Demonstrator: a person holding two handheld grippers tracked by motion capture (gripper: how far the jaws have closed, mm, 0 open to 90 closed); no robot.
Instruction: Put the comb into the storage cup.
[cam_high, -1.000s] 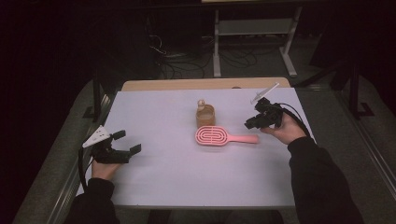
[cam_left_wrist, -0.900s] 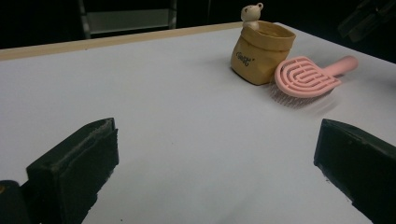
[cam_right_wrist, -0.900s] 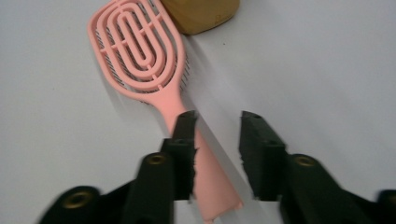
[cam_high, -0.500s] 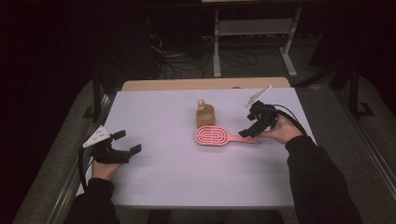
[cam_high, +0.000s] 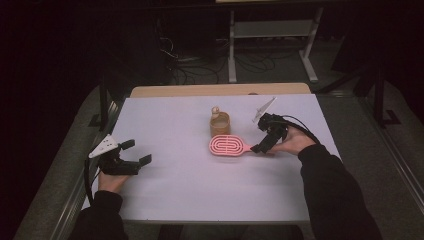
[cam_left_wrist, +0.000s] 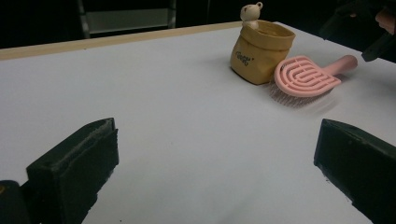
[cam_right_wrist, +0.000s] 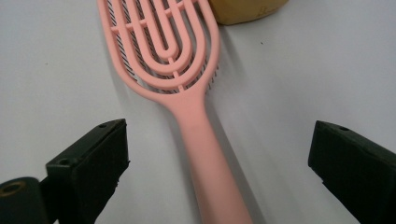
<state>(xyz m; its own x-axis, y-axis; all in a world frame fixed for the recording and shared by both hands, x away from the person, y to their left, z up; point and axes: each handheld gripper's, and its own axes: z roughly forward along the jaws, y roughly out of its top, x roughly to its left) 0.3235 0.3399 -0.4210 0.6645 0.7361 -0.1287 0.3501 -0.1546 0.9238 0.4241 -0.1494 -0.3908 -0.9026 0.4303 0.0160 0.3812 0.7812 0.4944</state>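
Resting near the front left of the white tabletop, the left tongs stand spread with nothing between them, well apart from the work. Farther in and to the right, the right tongs have just been opening; their jaws now stand wide on either side of the pink hairbrush, whose handle runs up between them untouched. The hairbrush lies flat at mid-tabletop, bristles down, handle toward the right hand. It is judged light and stiff, with a smooth plastic handle that may slip; take hold across the handle's middle, not on the slotted head, which offers poor purchase. Just behind the head stands a small tan pouch, close enough to be knocked when lifting.
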